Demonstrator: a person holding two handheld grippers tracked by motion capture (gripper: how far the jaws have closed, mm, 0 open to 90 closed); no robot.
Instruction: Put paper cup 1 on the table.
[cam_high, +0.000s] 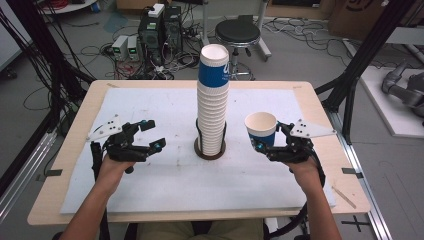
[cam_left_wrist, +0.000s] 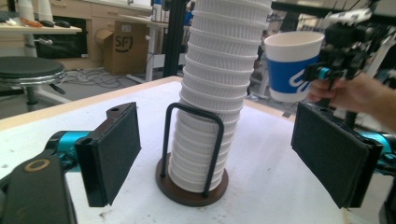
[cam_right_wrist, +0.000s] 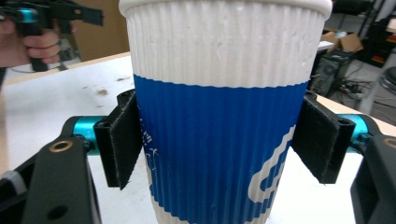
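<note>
A tall stack of ribbed white paper cups (cam_high: 212, 105) (cam_left_wrist: 219, 70), topped by a blue-banded one, stands in a wire holder on a round brown base (cam_high: 197, 148) (cam_left_wrist: 187, 191) at mid-table. My left gripper (cam_high: 154, 133) (cam_left_wrist: 219, 158) hovers to the left of the stack, open, pointing at it with nothing between its pads. To the right of the stack, my right gripper (cam_high: 267, 137) (cam_right_wrist: 219, 144) is shut on a single blue-and-white cup (cam_high: 261, 127) (cam_right_wrist: 219, 116) (cam_left_wrist: 292, 65), held upright above the table and apart from the stack.
A white sheet (cam_high: 150, 185) covers most of the wooden table (cam_high: 60, 200). Behind the table stand a black stool (cam_high: 237, 32), computer cases (cam_high: 160, 30) and floor cables. Black frame posts (cam_high: 360, 60) rise at both sides.
</note>
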